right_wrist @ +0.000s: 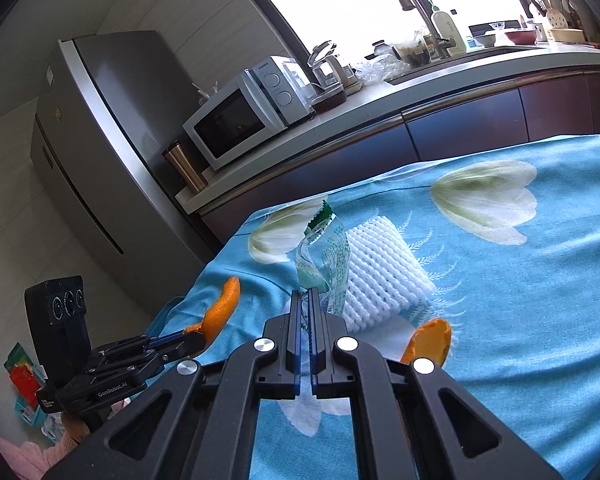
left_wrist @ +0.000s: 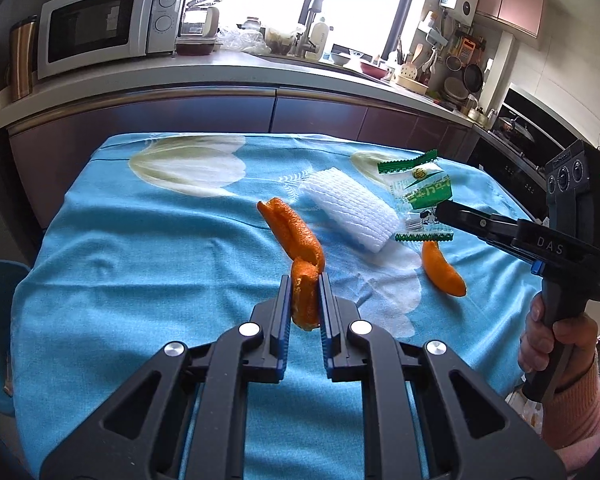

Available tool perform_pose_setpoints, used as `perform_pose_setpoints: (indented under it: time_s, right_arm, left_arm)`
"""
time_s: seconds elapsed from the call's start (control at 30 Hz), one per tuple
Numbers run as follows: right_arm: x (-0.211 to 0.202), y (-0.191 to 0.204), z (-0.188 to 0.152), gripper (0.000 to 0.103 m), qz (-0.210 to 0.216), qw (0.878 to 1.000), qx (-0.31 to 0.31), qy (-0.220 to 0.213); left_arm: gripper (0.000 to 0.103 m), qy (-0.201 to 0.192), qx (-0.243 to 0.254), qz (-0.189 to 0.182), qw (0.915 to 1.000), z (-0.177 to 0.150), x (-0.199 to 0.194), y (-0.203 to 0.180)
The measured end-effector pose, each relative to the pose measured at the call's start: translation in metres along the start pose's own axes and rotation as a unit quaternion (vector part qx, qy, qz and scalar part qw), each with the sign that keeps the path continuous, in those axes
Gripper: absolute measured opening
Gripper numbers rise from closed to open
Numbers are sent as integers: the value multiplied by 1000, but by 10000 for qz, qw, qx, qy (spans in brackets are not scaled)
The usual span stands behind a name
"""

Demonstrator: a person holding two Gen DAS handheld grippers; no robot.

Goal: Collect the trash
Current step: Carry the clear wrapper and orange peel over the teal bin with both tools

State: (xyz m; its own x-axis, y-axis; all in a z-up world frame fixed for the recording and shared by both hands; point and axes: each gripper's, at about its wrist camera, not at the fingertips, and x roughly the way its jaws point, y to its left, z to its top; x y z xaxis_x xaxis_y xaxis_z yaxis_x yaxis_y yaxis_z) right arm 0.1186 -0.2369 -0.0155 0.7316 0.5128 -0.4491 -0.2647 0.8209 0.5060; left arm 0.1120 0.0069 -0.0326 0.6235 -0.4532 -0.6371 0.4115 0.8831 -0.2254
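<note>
Left gripper [left_wrist: 305, 300] pinched orange peel [left_wrist: 296, 240] | right gripper [right_wrist: 309, 308] clamped snack wrapper [right_wrist: 324, 256] | foam net [left_wrist: 350, 210], second peel [left_wrist: 442, 268] remained on tablecloth [left_wrist: 140, 260].

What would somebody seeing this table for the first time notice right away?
Probably the bright orange peel pinched in the left gripper at the near middle of the blue flowered tablecloth. Next, the green and white snack wrapper gripped by the right gripper, held up beside the white foam fruit net. A second orange peel lies loose on the cloth toward the right.
</note>
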Motion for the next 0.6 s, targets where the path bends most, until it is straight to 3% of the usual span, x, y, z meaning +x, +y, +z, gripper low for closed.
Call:
perform_pose_setpoints:
  time_s: [0.6]
  right_arm:
    - [27, 43, -18, 2, 486, 9982, -137, 307]
  left_arm:
    - [13, -161, -481, 283, 9983, -27, -45, 40]
